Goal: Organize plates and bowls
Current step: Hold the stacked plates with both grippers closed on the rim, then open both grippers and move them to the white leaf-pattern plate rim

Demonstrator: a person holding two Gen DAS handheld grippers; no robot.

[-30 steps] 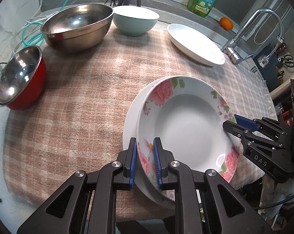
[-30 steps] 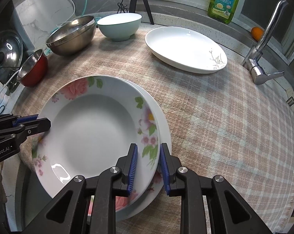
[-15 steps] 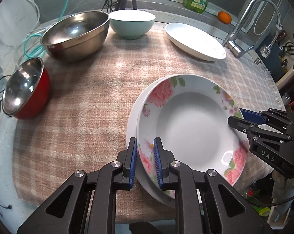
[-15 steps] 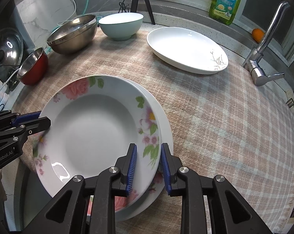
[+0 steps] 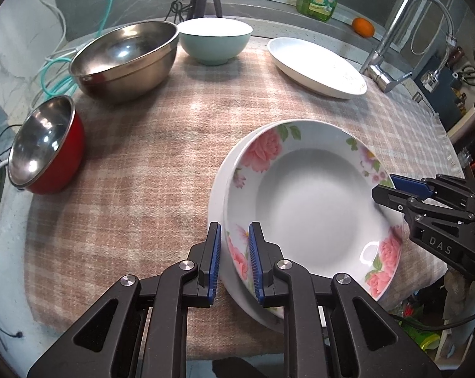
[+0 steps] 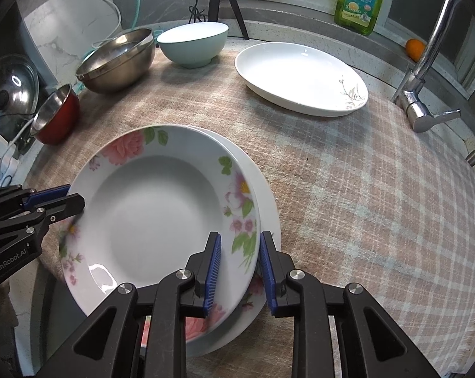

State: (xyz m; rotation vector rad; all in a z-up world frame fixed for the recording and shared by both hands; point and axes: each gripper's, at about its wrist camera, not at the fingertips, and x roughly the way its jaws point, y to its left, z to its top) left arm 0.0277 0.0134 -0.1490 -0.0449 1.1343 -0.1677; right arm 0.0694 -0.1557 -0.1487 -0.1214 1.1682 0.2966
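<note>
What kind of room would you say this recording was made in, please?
Most likely a home kitchen counter beside a sink: a chrome faucet stands at the edge, a green dish soap bottle sits on the ledge behind, and plates and a steel mixing bowl lie on a checked cloth.

Stacked low and centre in both views: flowered plate (image 5: 313,208) on a plain plate (image 5: 217,195), atop the cloth (image 5: 143,163) over the worktop (image 6: 300,36), with the left hand-held gripper (image 5: 234,263) at one rim and the right hand-held gripper (image 6: 240,271) opposite. Along the upper left of the left view: small bowl (image 5: 45,151), steel bowl (image 5: 124,60), then ceramic bowl (image 5: 214,39). Upper right: oval dish (image 5: 316,67), with faucet (image 5: 392,56) beyond.
</note>
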